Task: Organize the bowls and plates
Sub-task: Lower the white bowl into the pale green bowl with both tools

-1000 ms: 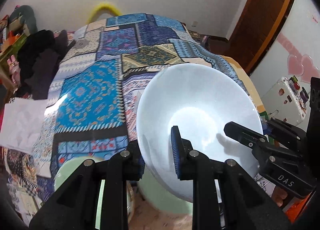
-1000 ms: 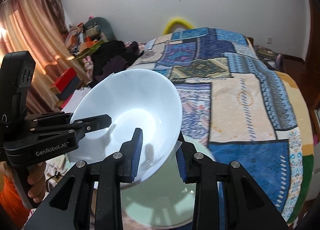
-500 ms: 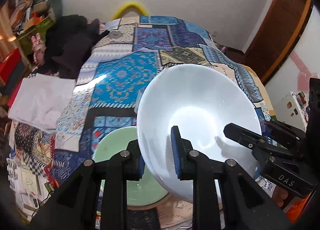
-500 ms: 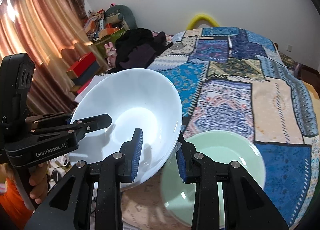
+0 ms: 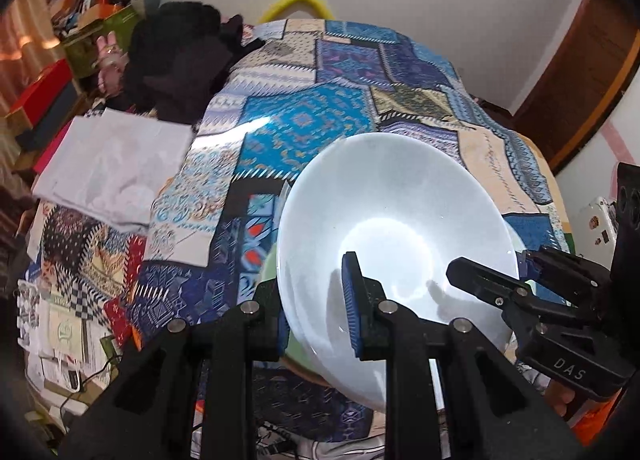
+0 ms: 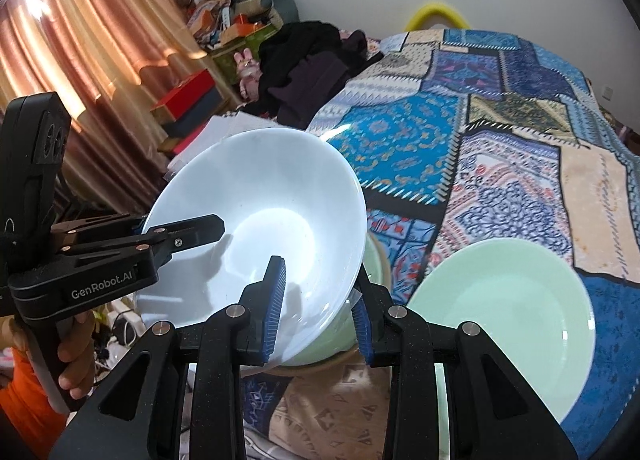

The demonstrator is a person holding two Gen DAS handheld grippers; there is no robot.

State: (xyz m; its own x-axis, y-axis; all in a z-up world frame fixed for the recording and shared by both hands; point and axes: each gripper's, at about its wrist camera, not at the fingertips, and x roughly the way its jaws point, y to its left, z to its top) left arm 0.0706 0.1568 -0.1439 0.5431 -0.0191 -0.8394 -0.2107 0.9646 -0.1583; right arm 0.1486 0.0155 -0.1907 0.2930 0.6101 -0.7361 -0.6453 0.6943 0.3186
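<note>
While both grippers pinched opposite sides of its rim, the large white glossy ceramic bowl (image 6: 256,219) hung tilted in the air above the near edge of the bed with the blue patchwork cover (image 6: 500,107). The left gripper (image 5: 320,308) was clenched on the rim, one blue pad inside the bowl and one outside. The right gripper (image 6: 316,300) gripped the same bowl the same way from the other side; it also showed in the left wrist view (image 5: 520,272).

Directly under the white bowl sat a pale green bowl (image 6: 340,344), mostly hidden, only slivers showing. Just beside it on the bed lay a pale green round plate (image 6: 508,320), empty. Likely step: lowering the white bowl toward the green bowl to nest them, about midway in the task.

Risks, as judgement: the glaze looked slick and each grip was only a thin pinch on the rim, so uneven motion of the two hands could twist the bowl out of the pads. The tilt meant one edge would land first and could chip or knock the green bowl. The soft bed could let the stack tip toward the plate or off the edge.
</note>
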